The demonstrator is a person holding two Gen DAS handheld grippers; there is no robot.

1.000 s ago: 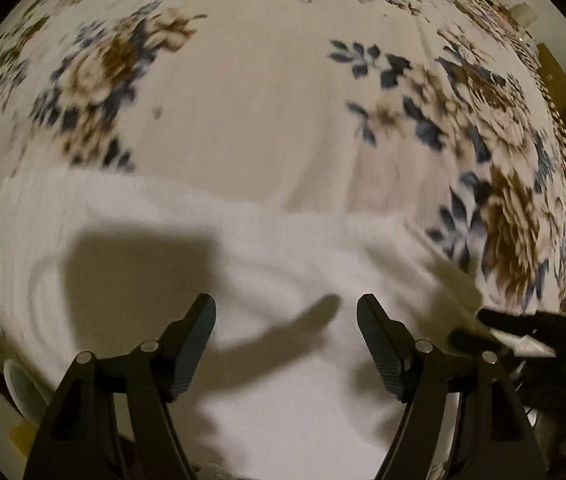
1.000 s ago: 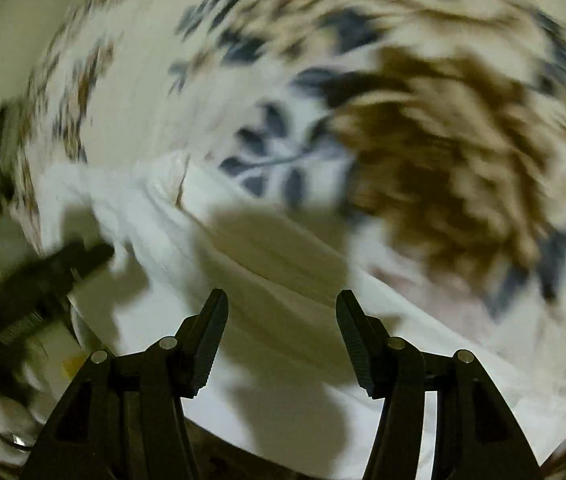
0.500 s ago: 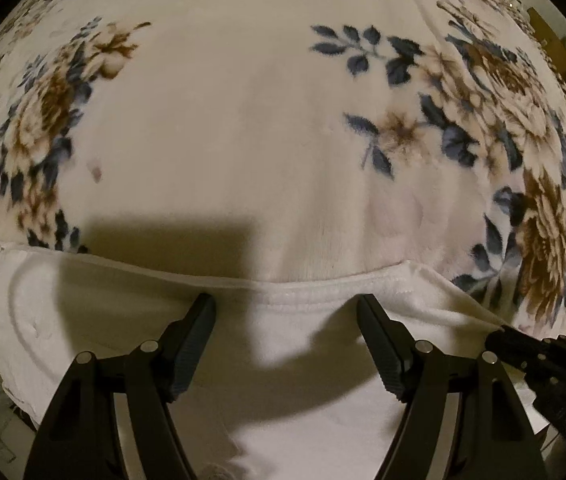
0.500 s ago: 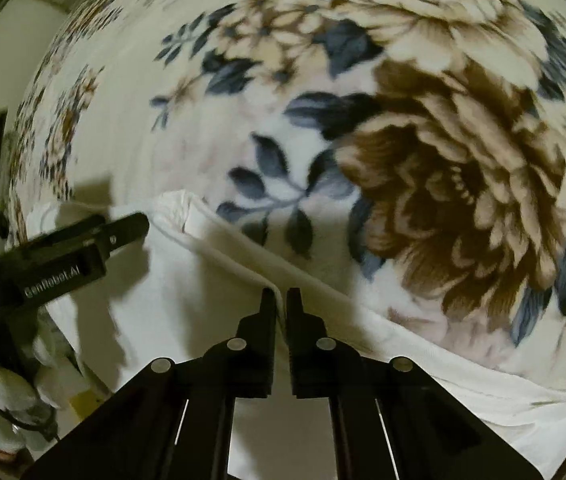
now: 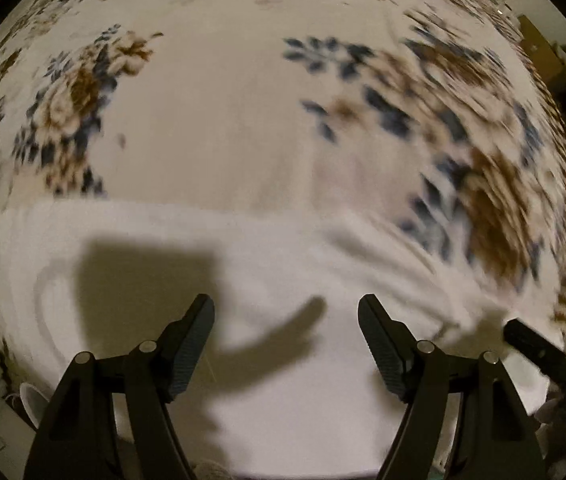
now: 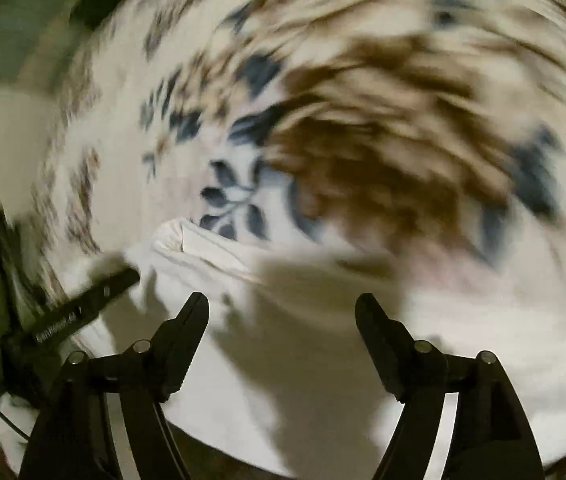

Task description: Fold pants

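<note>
Left wrist view: the left gripper (image 5: 286,322) stands with jaws wide apart, holding nothing, over white pants (image 5: 267,264) across the lower frame on a floral blanket (image 5: 211,92). Right wrist view: the right gripper (image 6: 282,320) likewise gapes empty above the pants (image 6: 483,320), lower half, blurred.

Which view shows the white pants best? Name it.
The left wrist view: the white pants spread wide beneath the open left gripper, top edge visible, only mildly blurred. The right wrist view shows a bunched corner and heavy motion blur.
</note>
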